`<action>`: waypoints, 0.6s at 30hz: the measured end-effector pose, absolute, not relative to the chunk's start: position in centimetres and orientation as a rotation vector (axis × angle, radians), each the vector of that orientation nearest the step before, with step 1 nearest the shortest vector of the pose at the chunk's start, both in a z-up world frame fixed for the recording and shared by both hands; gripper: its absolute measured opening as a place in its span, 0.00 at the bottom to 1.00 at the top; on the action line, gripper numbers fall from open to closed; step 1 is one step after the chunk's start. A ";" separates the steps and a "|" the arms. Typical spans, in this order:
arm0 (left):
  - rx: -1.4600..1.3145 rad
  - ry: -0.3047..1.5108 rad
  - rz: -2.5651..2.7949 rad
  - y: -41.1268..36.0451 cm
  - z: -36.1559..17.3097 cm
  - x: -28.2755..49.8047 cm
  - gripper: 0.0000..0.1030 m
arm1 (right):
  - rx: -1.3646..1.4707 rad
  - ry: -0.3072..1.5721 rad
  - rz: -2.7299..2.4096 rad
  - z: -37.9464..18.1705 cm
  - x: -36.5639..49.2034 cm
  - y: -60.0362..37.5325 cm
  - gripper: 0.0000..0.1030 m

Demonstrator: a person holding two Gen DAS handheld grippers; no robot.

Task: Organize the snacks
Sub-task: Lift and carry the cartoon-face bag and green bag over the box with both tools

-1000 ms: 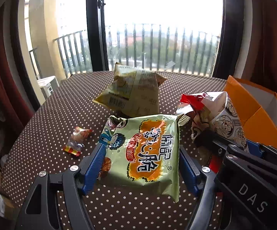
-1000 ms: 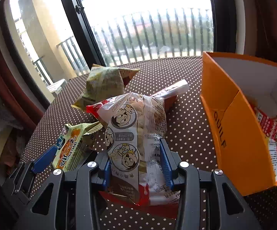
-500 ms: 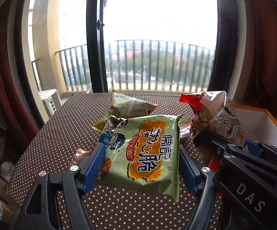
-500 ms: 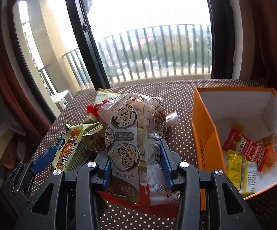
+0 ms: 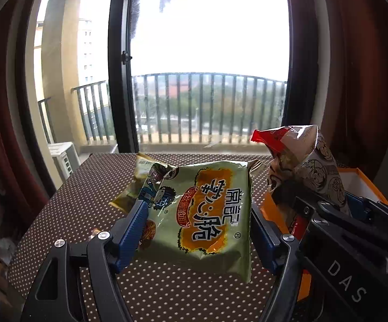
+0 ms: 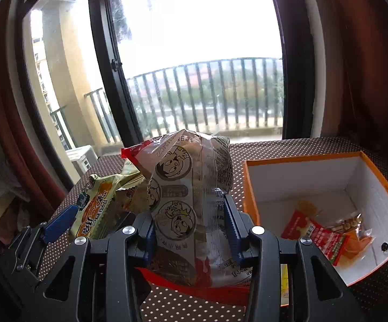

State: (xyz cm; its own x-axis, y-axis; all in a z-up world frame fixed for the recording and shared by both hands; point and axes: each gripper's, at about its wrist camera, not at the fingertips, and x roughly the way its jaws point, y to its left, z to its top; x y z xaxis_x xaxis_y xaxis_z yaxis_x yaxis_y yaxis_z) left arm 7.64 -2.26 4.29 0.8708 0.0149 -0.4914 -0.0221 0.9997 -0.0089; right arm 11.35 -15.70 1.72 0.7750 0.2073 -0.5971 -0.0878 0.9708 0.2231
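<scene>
A brown table (image 5: 67, 214) with white dots stands before a tall window (image 5: 210, 67) and a railed balcony, dark red curtains at either side. Furthest left on the cloth lies a yellowish snack bag (image 5: 132, 187), half hidden. In front of it, the left gripper (image 5: 198, 220) has its blue pads pressed on the two side edges of a green noodle packet (image 5: 207, 214), jaws set wide because the packet is wide; the packet hangs flat between them, clear of the table, its long axis running forward along the fingers.

Just right of that, the right gripper (image 6: 191, 230) is clamped narrow on a clear cartoon-printed bag (image 6: 191, 187) with red ends, which stands upright out of the jaws, its long axis pointing up and away.

Furthest right sits the orange box (image 6: 250, 187), white inside and open at the top, with a few small red and orange sachets (image 6: 325, 236) on its floor. The relation that counts: the box lies to the right of both grippers and below the held bags, its near-left wall just beside the right gripper. The right hand is plainly the nearer, so its bag looks likely to go in first, needing only a short carry over the rim; the left packet has to cross behind or after it.
</scene>
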 end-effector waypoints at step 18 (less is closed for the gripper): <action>0.024 0.473 -0.070 -5.3 4.3 10.4 0.73 | 0.227 0.601 0.083 2.8 11.6 -21.2 0.45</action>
State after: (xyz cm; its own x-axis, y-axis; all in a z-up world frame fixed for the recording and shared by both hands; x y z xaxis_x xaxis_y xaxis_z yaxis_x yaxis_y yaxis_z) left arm 10.40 -5.33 4.32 0.8878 -0.0617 -0.4560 0.0727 0.9973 0.0065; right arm 11.62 -21.18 2.84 0.8225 0.1429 -0.5506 -0.0114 0.9719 0.2352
